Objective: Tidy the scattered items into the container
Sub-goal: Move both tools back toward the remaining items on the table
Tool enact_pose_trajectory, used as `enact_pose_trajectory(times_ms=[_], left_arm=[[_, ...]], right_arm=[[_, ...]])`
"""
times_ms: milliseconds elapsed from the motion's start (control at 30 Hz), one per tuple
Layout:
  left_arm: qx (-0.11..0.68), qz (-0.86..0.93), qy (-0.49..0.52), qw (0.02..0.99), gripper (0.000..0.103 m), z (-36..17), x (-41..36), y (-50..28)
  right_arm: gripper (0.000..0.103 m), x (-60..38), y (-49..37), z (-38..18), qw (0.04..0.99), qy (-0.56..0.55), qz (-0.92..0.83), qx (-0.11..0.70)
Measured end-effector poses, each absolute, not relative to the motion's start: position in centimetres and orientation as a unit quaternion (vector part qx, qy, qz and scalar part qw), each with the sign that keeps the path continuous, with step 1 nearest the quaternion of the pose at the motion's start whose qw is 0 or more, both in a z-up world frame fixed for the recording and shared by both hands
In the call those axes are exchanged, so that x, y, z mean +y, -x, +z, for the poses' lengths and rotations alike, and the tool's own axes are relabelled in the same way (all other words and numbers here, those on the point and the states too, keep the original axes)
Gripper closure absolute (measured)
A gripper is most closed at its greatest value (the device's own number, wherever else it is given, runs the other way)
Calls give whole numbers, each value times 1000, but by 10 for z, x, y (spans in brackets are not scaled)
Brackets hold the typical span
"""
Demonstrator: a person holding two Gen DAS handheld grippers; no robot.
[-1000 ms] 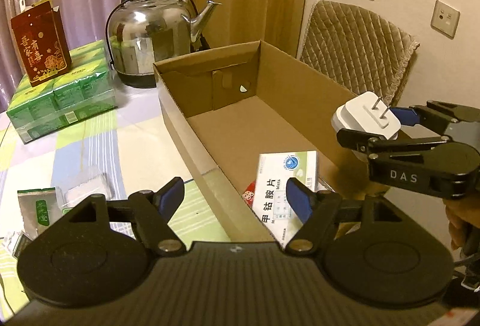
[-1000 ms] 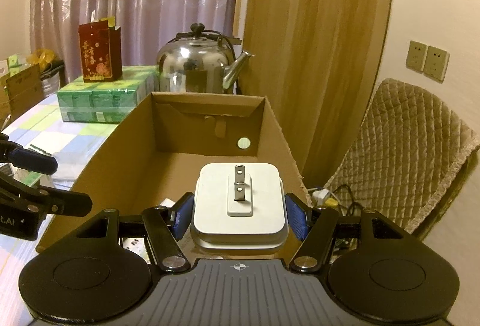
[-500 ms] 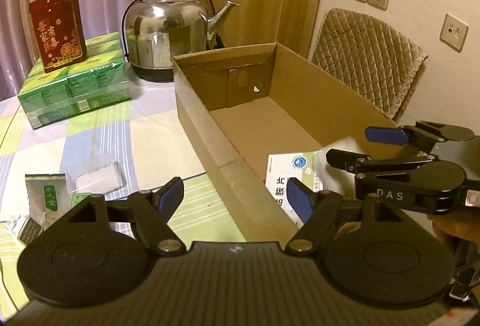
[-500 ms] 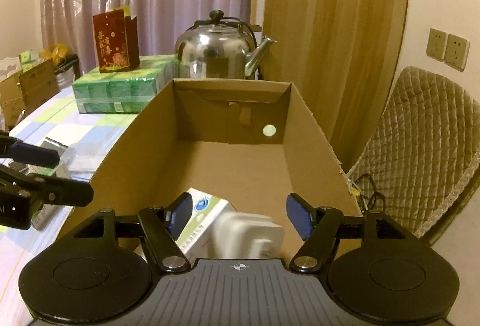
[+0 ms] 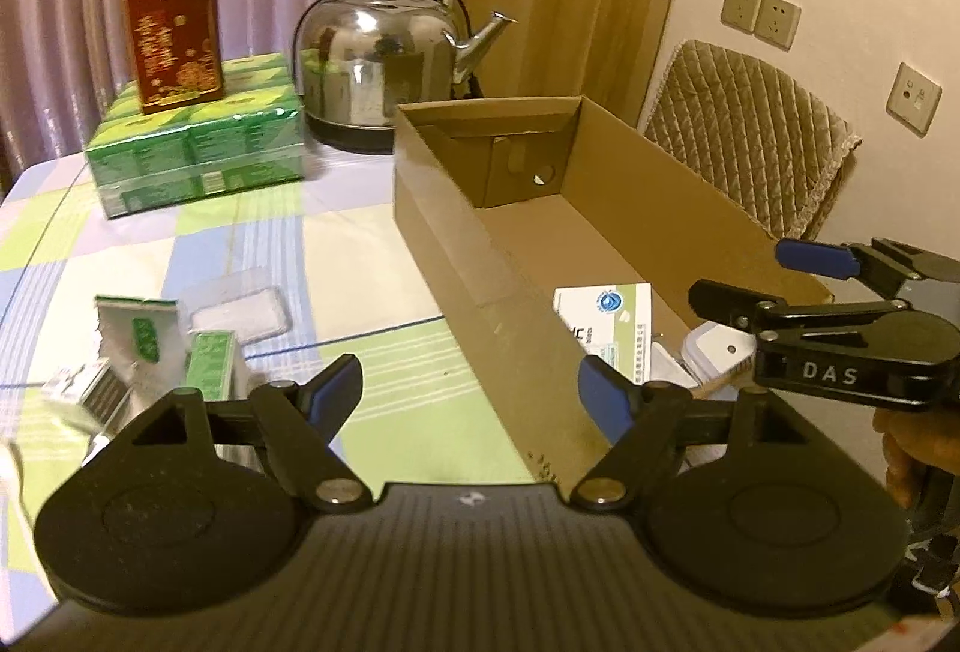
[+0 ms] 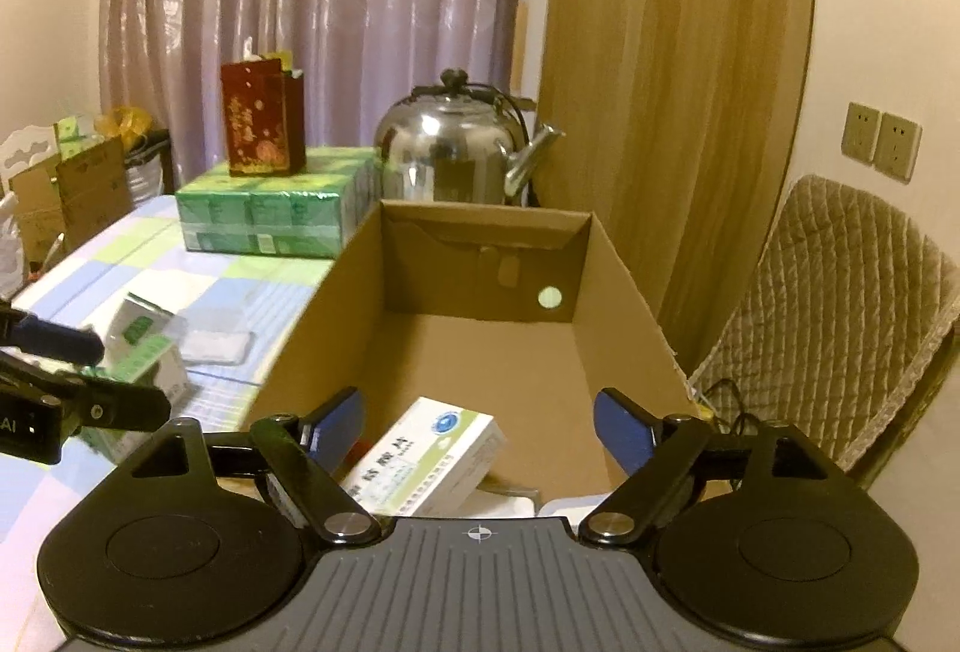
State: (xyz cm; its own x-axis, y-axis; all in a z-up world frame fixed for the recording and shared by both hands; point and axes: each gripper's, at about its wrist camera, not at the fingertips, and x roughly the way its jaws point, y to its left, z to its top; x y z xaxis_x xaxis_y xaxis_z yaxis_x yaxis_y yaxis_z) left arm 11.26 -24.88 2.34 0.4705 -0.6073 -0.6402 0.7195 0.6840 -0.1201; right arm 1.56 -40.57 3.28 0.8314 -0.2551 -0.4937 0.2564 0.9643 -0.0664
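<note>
Both claws, left and right, gape empty; left of the box, light, crushable green packets suit a gentle pinch across their flat faces.

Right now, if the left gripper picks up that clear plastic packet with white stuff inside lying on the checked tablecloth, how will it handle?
The clear plastic packet lies flat and thin, so it probably weighs little and may sag when lifted. Its glossy film looks slippery, so the left gripper might lose hold of it. Being so flat, it should slide rather than tip if pushed.
</note>
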Motion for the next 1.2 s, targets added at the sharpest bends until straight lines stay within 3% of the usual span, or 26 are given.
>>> enact_pose_trajectory(times_ms=[600,1200], left_arm=[[353,-311,-72,879,16,26,-130,-73],[368,-220,-53,902,1,13,-14,-69]], right_arm=[[6,-292,25,51,968,-1,-61,243],[2,-216,22,31,959,-2,2,285]])
